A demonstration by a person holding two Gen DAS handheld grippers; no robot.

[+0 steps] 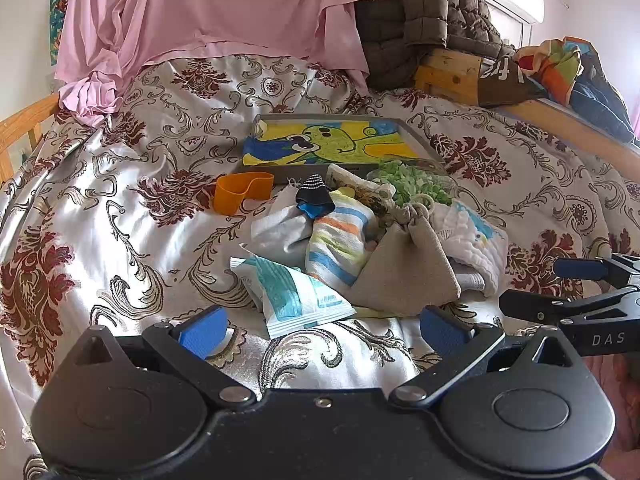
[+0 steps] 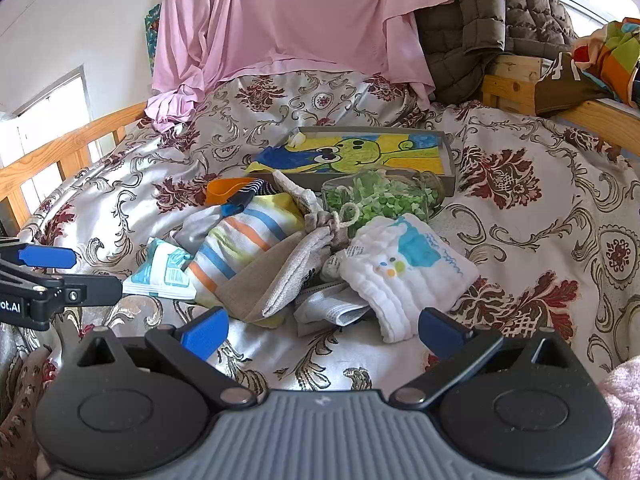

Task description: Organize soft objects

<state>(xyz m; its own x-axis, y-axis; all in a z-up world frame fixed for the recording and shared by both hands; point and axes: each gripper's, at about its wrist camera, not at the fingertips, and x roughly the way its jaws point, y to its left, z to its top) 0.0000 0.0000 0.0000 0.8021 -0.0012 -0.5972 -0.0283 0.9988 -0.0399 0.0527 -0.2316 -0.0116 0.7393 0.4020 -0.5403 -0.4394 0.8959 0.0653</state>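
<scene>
A pile of soft things lies on the patterned bedspread. It holds a beige drawstring pouch, a striped towel, a white quilted cloth with a blue print, a teal and white packet, a dark sock and a jar of green bits. My left gripper is open and empty just short of the packet. My right gripper is open and empty just short of the white cloth.
A grey tray lined with a frog-picture cloth lies behind the pile. An orange band lies to its left. A pink sheet and brown jacket hang at the back. Wooden bed rails run along both sides.
</scene>
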